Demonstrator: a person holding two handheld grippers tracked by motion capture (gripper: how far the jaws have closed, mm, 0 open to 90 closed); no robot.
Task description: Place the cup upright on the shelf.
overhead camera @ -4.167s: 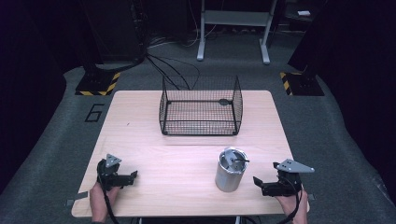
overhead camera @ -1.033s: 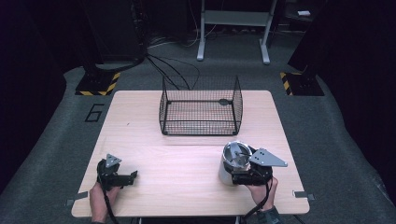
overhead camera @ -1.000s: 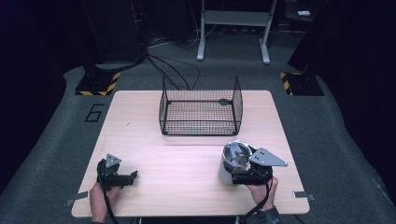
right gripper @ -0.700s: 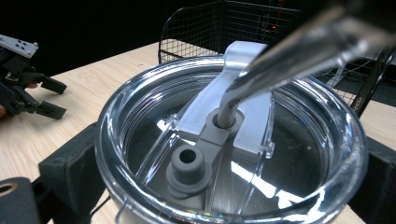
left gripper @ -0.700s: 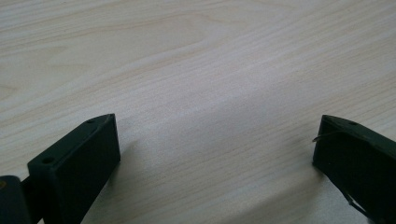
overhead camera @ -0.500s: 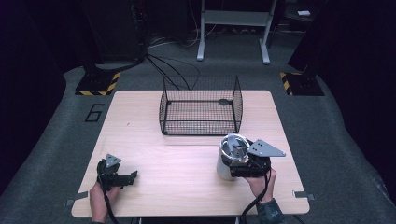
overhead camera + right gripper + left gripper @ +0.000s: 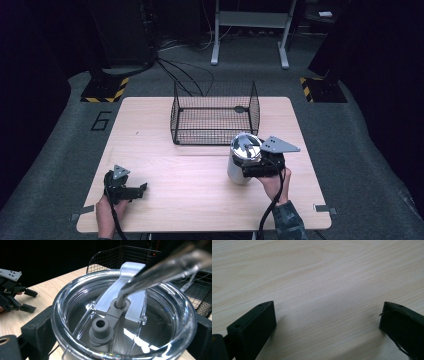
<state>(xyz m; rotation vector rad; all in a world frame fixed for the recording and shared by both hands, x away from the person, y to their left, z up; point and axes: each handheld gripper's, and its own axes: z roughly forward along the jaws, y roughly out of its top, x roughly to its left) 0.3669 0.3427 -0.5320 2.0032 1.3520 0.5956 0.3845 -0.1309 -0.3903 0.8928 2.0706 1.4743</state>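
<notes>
1. While the right gripper (image 7: 252,170) has its black fingers (image 7: 37,332) pressed on both sides of the steel tumbler (image 7: 241,162), gripping it just under the rim, the cup stands upright at the right front of the bench (image 7: 165,125), whether lifted or resting I cannot tell.
2. Seen from the right gripper view, the tumbler's clear lid (image 7: 125,315) carries a grey slider and a metal straw (image 7: 160,270) that leans out of its hole toward the upper right.
3. Just behind the tumbler stands the black wire basket (image 7: 215,114), near it but apart.
4. Over at the left front corner, the left gripper (image 7: 135,191) lies low on the wood with its fingers (image 7: 254,325) spread wide, bare bench between them.
</notes>
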